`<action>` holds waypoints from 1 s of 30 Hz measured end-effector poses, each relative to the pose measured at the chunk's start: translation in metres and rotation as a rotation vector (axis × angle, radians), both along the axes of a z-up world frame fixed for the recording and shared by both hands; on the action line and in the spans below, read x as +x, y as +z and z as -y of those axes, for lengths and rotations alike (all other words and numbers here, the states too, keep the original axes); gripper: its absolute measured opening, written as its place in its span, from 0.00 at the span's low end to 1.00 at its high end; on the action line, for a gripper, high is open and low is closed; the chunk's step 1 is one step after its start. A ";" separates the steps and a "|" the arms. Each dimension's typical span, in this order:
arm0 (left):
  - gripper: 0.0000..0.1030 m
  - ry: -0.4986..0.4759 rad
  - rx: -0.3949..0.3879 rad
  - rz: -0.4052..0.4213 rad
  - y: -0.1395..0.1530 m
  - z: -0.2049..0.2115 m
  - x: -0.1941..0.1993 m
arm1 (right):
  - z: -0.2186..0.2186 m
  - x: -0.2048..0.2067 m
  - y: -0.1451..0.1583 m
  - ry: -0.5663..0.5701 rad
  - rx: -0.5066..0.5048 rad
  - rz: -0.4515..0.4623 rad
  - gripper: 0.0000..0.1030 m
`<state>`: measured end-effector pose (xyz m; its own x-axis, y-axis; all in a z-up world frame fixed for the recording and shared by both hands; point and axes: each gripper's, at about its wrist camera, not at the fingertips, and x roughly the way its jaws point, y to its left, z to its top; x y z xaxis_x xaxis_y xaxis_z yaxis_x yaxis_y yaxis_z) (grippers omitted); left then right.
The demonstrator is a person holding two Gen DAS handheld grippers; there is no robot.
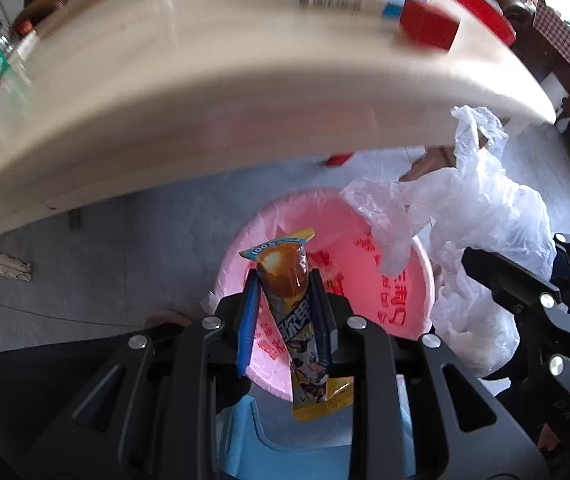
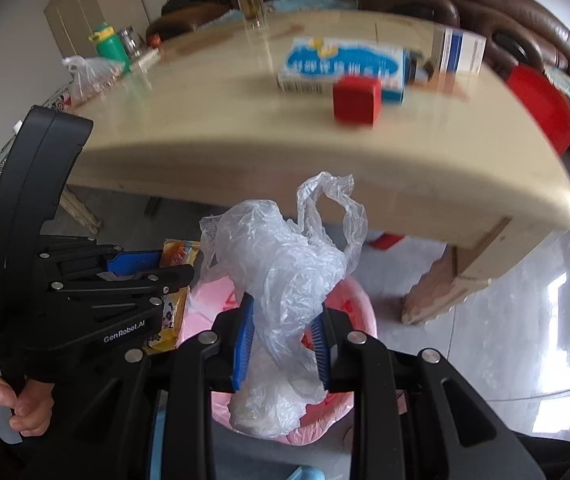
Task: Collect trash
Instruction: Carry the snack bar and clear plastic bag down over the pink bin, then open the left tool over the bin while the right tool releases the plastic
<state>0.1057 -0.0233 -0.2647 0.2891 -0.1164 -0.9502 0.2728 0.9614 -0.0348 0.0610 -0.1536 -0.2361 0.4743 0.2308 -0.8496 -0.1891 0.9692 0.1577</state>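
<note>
A yellow snack wrapper (image 1: 299,316) is clamped upright between the narrowed pads of the left gripper (image 1: 285,312), directly above a pink-lined bin (image 1: 405,280). Just beside it, a crumpled clear plastic bag (image 2: 285,280) is pinched in the right gripper (image 2: 283,344), over the same bin.

Black gripper (image 1: 285,304), blue pads (image 1: 247,320), silver screws (image 1: 211,323)

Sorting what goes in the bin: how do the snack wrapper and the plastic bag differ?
The snack wrapper is yellow, printed, flat and narrow; the plastic bag is clear, plain, crumpled and bulkier. The left tongs hold the wrapper, the right tongs the bag. Both hang over the pink-lined bin.
</note>
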 end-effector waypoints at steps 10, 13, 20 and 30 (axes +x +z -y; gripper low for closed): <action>0.24 0.005 0.021 -0.122 -0.046 0.005 0.018 | 0.004 0.019 -0.052 0.012 0.010 -0.126 0.26; 0.24 0.012 0.020 -0.170 -0.062 0.006 0.027 | 0.006 0.026 -0.069 0.009 0.025 -0.180 0.26; 0.24 0.004 0.039 -0.232 -0.095 0.011 0.035 | 0.003 0.033 -0.103 0.027 0.034 -0.273 0.26; 0.24 0.012 0.031 -0.313 -0.127 0.015 0.045 | 0.001 0.040 -0.131 0.037 0.037 -0.351 0.29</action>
